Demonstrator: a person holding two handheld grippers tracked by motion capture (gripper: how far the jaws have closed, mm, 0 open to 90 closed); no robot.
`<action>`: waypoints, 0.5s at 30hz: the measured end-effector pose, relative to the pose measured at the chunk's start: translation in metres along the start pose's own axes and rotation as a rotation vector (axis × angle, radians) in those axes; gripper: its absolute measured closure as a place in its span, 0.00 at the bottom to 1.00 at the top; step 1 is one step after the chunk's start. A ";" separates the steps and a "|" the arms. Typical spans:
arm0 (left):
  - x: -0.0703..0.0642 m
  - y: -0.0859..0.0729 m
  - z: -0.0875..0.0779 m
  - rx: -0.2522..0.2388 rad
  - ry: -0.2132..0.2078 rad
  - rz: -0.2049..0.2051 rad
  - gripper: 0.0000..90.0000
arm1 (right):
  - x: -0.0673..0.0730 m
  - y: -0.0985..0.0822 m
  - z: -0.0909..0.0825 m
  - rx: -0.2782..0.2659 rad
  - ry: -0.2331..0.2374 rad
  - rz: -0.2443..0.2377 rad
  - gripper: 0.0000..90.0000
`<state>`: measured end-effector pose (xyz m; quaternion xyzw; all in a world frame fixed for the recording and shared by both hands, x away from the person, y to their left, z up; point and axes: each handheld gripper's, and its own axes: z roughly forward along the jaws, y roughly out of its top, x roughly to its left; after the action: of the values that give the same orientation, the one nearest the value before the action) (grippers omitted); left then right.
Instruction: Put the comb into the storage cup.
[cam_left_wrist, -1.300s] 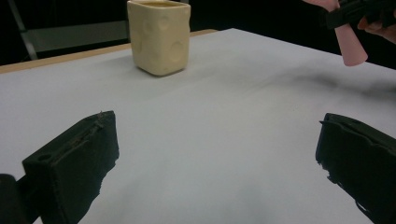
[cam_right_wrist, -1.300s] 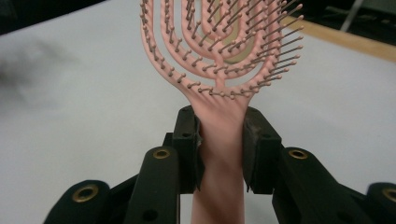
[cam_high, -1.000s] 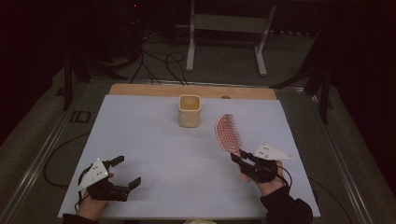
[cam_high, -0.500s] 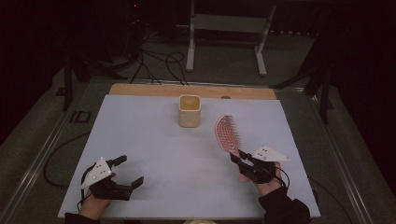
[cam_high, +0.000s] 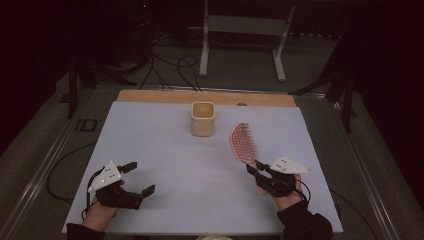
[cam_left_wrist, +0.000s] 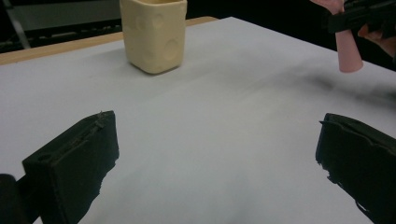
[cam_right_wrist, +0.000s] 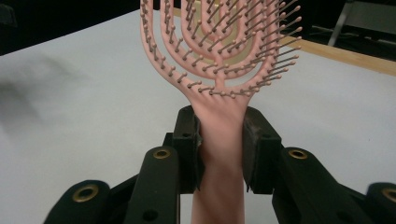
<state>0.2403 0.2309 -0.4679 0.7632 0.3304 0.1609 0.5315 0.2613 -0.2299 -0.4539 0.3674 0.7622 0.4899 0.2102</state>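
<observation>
A pink vented hairbrush (cam_high: 241, 142) (cam_right_wrist: 218, 56) is lifted off the white table, its head pointing toward the far side. My right gripper (cam_high: 254, 167) (cam_right_wrist: 220, 140) is shut on the brush's handle, pads pressing both sides. A cream square cup (cam_high: 203, 118) (cam_left_wrist: 153, 32) stands upright at the table's far middle. My left gripper (cam_high: 140, 177) (cam_left_wrist: 215, 154) hovers near the front left, jaws wide open with nothing between them. In the left gripper view the brush's handle end (cam_left_wrist: 348, 53) shows at the upper right.
The white tabletop (cam_high: 165, 150) ends in a wooden strip (cam_high: 150, 96) at the far edge. Behind it stand a metal frame (cam_high: 240, 35) and loose cables (cam_high: 165, 65) on the floor. Dark floor lies on both sides.
My left gripper has shifted slightly toward the front of the table. The right gripper and the brush have stayed where they were.
</observation>
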 end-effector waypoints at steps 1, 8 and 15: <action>0.000 0.003 0.000 0.009 0.002 0.004 0.00 | 0.000 0.000 0.000 -0.001 -0.001 0.001 0.78; -0.002 0.022 0.003 0.019 -0.028 0.016 0.00 | 0.000 0.001 -0.001 -0.006 -0.006 0.000 0.78; -0.002 0.043 0.006 0.016 -0.039 0.023 0.00 | 0.001 0.001 -0.001 -0.008 -0.015 -0.004 0.78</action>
<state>0.2567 0.2161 -0.4300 0.7740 0.3126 0.1497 0.5299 0.2605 -0.2298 -0.4521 0.3688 0.7594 0.4896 0.2182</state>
